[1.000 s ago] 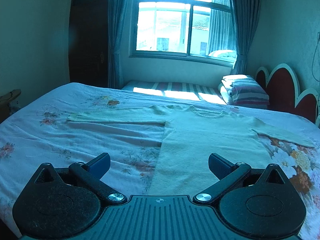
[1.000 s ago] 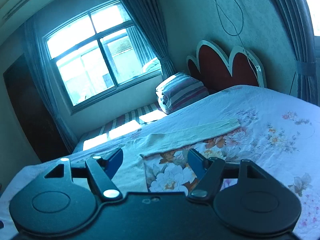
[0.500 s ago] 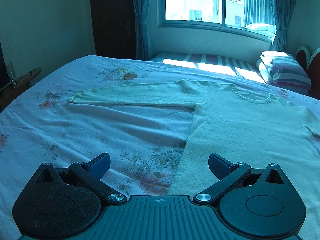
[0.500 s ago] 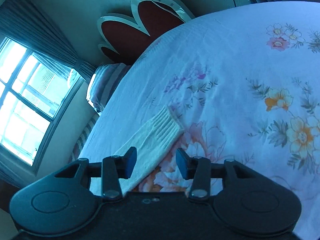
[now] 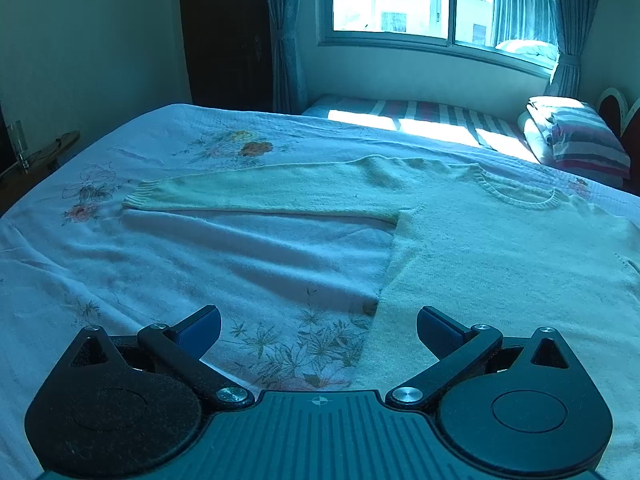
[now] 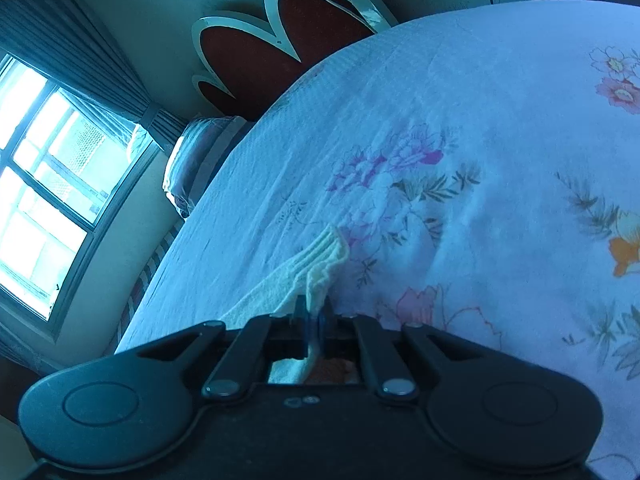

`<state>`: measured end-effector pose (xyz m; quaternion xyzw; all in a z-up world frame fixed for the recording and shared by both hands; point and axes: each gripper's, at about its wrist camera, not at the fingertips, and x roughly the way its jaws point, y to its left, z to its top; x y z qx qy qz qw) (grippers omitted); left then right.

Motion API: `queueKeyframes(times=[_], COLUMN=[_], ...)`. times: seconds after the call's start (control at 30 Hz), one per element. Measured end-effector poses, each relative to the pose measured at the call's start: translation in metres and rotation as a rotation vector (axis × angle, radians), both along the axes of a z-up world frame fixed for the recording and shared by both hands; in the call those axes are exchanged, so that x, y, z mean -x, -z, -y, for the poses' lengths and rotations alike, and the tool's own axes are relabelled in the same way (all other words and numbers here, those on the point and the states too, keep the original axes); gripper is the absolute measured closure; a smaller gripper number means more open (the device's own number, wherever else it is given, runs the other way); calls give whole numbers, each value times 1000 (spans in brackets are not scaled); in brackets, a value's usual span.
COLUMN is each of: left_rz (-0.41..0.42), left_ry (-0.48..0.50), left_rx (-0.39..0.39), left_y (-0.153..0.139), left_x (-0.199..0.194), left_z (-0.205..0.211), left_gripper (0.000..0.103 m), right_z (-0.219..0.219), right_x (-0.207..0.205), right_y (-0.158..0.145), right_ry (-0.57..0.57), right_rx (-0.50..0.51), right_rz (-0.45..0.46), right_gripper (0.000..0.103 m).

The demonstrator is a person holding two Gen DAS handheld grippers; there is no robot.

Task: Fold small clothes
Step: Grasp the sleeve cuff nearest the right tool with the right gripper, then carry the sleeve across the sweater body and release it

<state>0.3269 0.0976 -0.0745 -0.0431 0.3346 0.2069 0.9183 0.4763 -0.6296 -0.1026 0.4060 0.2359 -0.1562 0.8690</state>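
Two tools work over a cream sweater (image 5: 500, 256) that lies flat on the bed (image 5: 200, 264), its body spread on the floral sheet and its neckline toward the window (image 5: 436, 0). Left tool (image 5: 318, 326) hangs just above the sheet with its two fingers spread wide, gripping nothing; the sweater's side edge runs between them, and one sleeve (image 5: 260, 192) stretches out straight to the left with its ribbed cuff at the far end. Right tool (image 6: 314, 312) has its fingers pressed together on the other sleeve's ribbed cuff (image 6: 320, 260), which bunches and rises a little from the sheet at the pinch. Beyond it stand the scalloped headboard (image 6: 256, 52) and a stack of striped bedding (image 5: 576, 136) near the window.
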Motion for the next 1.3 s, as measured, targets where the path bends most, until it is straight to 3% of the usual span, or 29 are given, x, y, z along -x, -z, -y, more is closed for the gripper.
queueKeyframes(times=[0.23,0.4,0.5,0.63,0.83,0.97,1.13,1.27,1.3], left_rz=[8,11,18,-1,-19,-29,-27,20,46], left_ry=[-9,-16,-42,-80,-141,-144,-126,-82,-59], left_rx=[33,41,46,68,66,62,77,152,173], left_y=[11,17,17,25,31,34,36,29,26], left_x=[-6,-6,2,18,41,44,38,24,16], left_z=[-51,-98,-131,-168,-207,-220,-223,-213,-207], left_gripper=[0,0,0,0,0,0,0,0,0], right_z=[-62,-173,-258,-366,-510,-564,-589,-600,-600], right_x=[-14,-33,-51,-77,-102,-94,-82,-86,-80], right_y=[-83,-145,-158,-148,-90,-55,-42,-34,-39], right_ry=[-107,-291,-428,-590,-836,-924,-959,-1040,-1052], right_rx=[157,255,279,304,313,351,390,394,405], right_rz=[127,212,232,217,88,0,-29,-40,-23], right_gripper=[97,97,97,97,97,97,96,63,63])
